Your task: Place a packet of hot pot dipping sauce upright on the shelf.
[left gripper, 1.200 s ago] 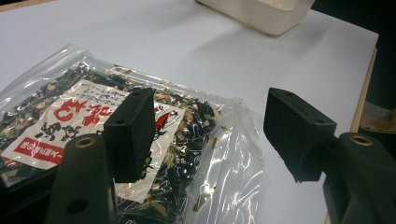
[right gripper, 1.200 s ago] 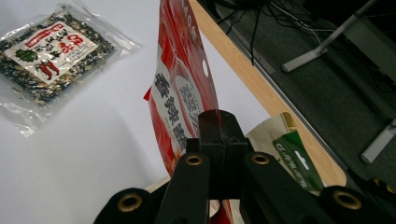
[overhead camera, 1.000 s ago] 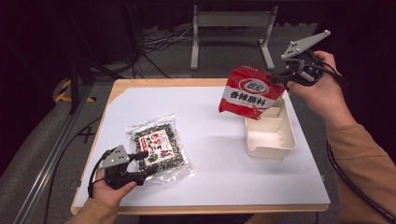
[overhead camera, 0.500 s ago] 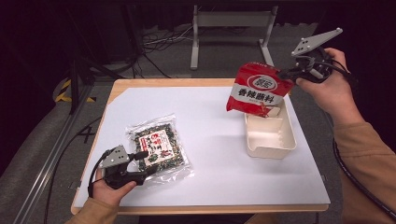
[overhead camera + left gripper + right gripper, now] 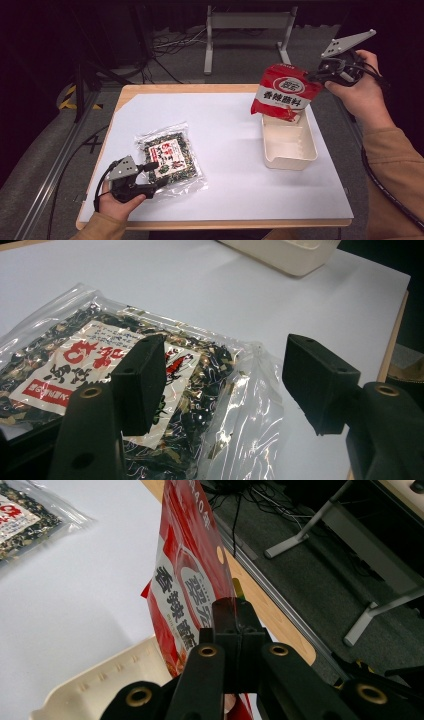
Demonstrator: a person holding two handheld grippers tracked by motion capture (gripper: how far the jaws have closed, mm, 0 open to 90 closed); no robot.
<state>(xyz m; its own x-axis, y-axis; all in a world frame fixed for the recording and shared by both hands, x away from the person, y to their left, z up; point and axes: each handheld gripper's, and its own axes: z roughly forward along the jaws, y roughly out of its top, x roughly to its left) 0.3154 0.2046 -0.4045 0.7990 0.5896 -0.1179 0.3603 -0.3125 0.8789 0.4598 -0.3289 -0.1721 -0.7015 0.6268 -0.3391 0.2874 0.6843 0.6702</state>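
Note:
A red snack packet [image 5: 285, 95] with white lettering hangs over the far end of a cream plastic tray [image 5: 300, 161]. My right gripper [image 5: 314, 77] is shut on the packet's top edge. In the right gripper view the jaws pinch the packet [image 5: 192, 575] above the tray's rim [image 5: 100, 680]. A clear bag of dark dried bits with a red and white label [image 5: 170, 157] lies flat on the white sheet at the near left. My left gripper [image 5: 156, 183] rests at its near corner. Its jaws stand open [image 5: 230, 375] over the bag [image 5: 100, 370], pads apart from it.
The white sheet [image 5: 225, 130] covers most of the wooden table [image 5: 150, 89], whose edge shows at the far left. A metal stand [image 5: 245, 30] and cables lie on the dark floor beyond. The clear bag also shows in the right gripper view [image 5: 25, 520].
My right gripper has carried the red packet to the right and a little farther away, over the tray's far end. The left gripper and the clear bag have stayed put.

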